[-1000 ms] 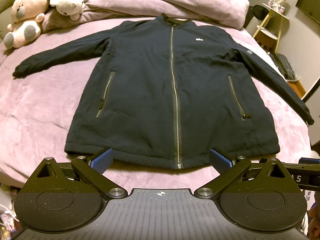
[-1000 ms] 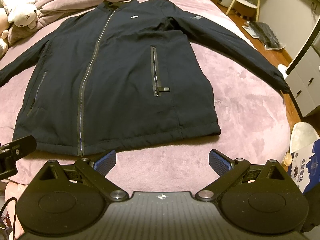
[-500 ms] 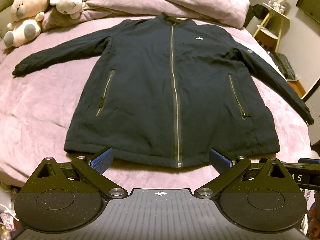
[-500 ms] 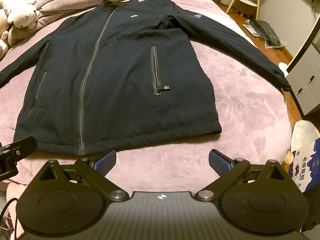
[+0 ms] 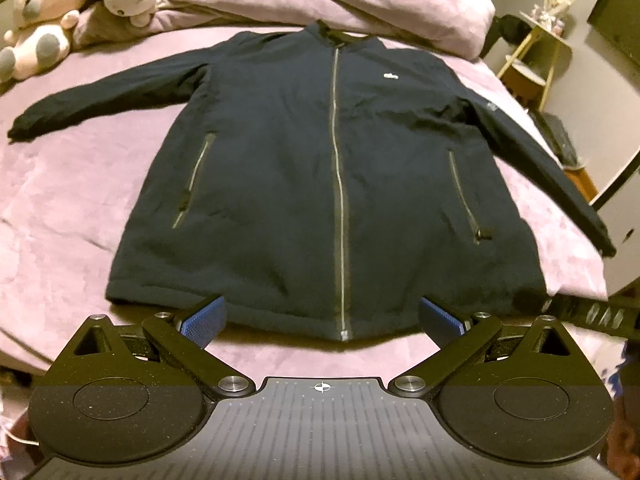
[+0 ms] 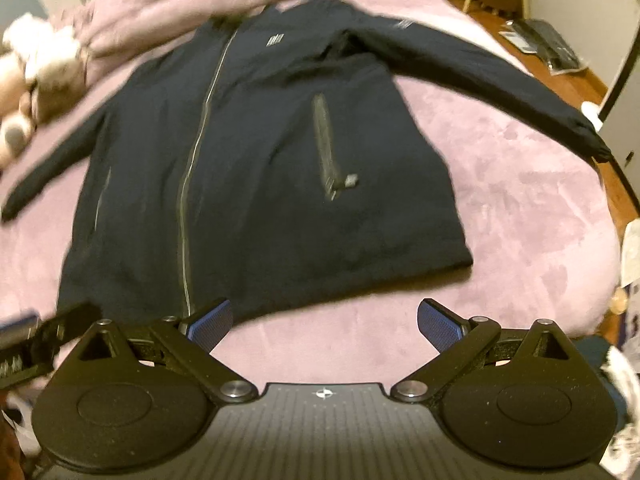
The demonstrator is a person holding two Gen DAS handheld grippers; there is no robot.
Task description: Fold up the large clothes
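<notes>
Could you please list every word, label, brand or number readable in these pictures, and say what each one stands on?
None can be read as text.
White chest logo on the navy jacket: too small to read.
Sleeve patch on the jacket: too small to read.
Pale lettering on the black bar at the right edge, left wrist view: blurred, unreadable.

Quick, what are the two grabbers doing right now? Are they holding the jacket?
Left gripper: open, holding nothing, near the jacket hem.
Right gripper: open, holding nothing, also near the hem.
</notes>
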